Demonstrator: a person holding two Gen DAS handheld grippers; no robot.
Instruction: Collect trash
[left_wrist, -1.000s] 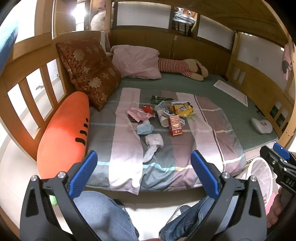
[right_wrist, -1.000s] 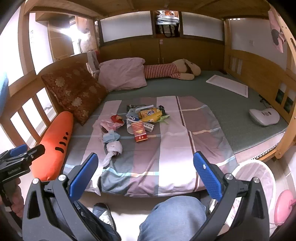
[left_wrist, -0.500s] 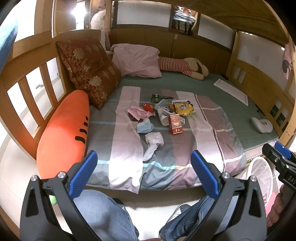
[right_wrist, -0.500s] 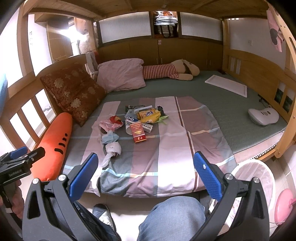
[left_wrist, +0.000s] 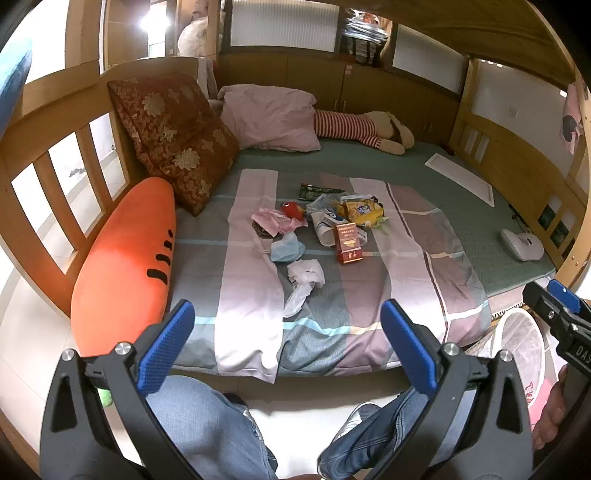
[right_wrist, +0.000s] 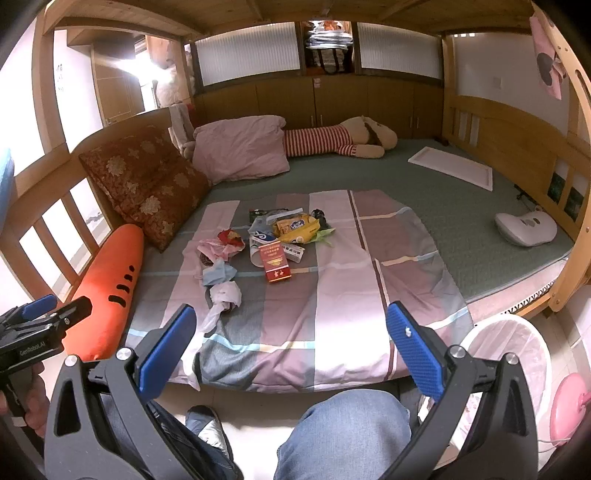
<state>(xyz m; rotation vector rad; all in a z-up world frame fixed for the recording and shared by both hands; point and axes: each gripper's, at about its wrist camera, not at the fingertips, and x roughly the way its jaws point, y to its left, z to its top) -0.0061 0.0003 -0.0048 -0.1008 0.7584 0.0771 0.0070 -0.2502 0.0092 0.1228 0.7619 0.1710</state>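
Trash lies in a cluster on the striped blanket (left_wrist: 251, 280): a red cigarette box (left_wrist: 347, 243), a yellow snack bag (left_wrist: 362, 212), crumpled white tissue (left_wrist: 304, 275), a blue face mask (left_wrist: 286, 248), pink wrappers (left_wrist: 271, 219) and a green packet (left_wrist: 317, 191). The same red box (right_wrist: 274, 259) and tissue (right_wrist: 225, 293) show in the right wrist view. My left gripper (left_wrist: 286, 345) is open and empty, well short of the bed. My right gripper (right_wrist: 291, 347) is also open and empty, over the person's knees. A white mesh bin (right_wrist: 508, 354) stands on the floor at right.
An orange carrot cushion (left_wrist: 125, 266) lies along the wooden rail (left_wrist: 48, 192). A brown pillow (left_wrist: 173, 136), pink pillow (left_wrist: 269, 116), striped plush toy (left_wrist: 362, 127), white tray (left_wrist: 460, 179) and white device (left_wrist: 522, 245) sit on the green mattress. The person's jeans-clad legs (left_wrist: 207, 424) are below.
Both views have shifted only slightly toward the bed. The trash has not moved and both grippers remain open.
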